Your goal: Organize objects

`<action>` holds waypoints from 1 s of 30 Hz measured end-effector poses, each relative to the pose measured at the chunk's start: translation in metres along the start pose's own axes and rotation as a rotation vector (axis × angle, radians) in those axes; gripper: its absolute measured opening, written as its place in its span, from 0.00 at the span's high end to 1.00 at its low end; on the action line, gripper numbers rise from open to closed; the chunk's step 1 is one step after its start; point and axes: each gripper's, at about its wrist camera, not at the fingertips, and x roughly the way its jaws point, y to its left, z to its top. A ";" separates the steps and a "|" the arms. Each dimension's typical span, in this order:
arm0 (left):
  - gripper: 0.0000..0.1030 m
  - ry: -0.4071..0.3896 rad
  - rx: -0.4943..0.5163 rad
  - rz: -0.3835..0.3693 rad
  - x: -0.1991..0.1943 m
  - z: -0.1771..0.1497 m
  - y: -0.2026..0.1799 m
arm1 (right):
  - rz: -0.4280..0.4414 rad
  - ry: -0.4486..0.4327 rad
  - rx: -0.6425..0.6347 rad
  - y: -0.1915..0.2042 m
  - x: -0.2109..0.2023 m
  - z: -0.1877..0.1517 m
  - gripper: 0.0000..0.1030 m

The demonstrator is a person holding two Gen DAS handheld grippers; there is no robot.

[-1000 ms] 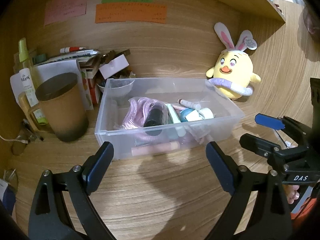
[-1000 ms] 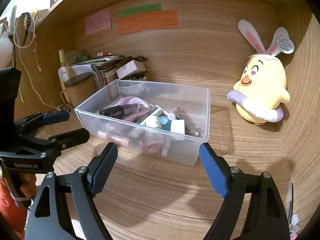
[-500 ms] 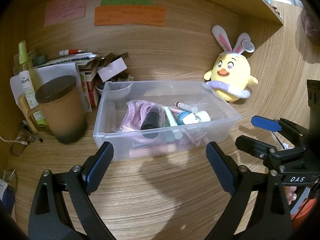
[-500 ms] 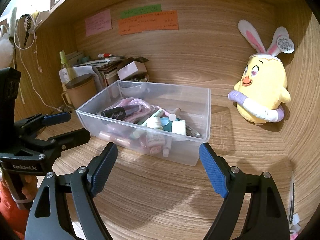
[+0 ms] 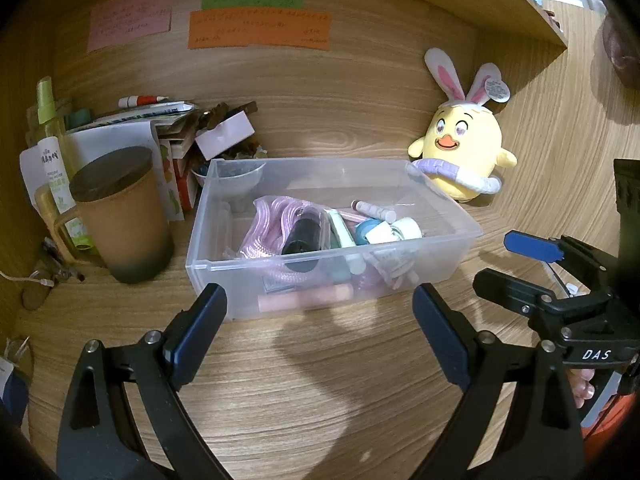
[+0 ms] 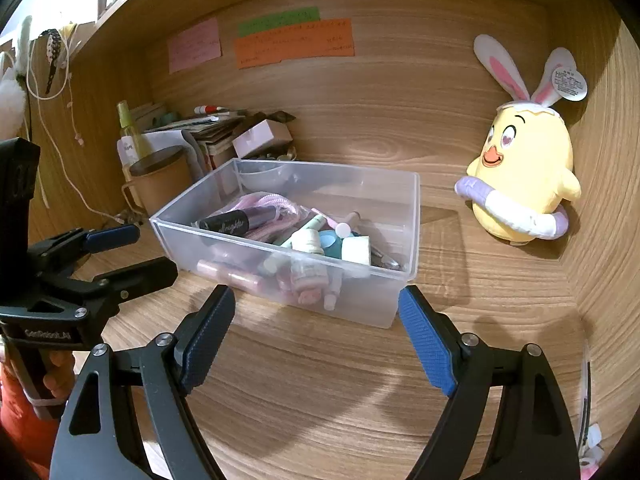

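Note:
A clear plastic bin (image 5: 452,248) (image 6: 412,220) stands on the wooden desk, holding a pink cord (image 5: 272,220), a black tube (image 5: 302,236) (image 6: 236,222), small bottles and pink tubes. My left gripper (image 5: 320,320) is open and empty just in front of the bin's near wall; it also shows in the right wrist view (image 6: 132,252). My right gripper (image 6: 316,320) is open and empty before the bin's near right corner, and it appears in the left wrist view (image 5: 520,264).
A yellow chick plush with bunny ears (image 5: 464,152) (image 6: 524,184) sits at the back right. A brown lidded mug (image 5: 120,212) (image 6: 160,184), bottles, papers and boxes (image 5: 160,136) crowd the back left. Sticky notes (image 5: 260,28) hang on the back wall.
Both grippers have drawn back slightly from the bin, so it looks a little farther and lower in view. Both stay open and empty.

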 end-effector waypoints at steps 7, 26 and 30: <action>0.08 -0.001 -0.005 -0.001 0.000 -0.001 0.001 | -0.001 0.000 0.001 0.001 0.000 -0.001 0.21; 0.08 -0.014 0.001 -0.017 -0.005 -0.001 -0.005 | 0.008 -0.003 0.005 0.002 -0.001 -0.002 0.21; 0.08 -0.011 0.001 -0.026 -0.004 -0.001 -0.006 | 0.011 0.000 0.007 0.002 0.000 -0.002 0.20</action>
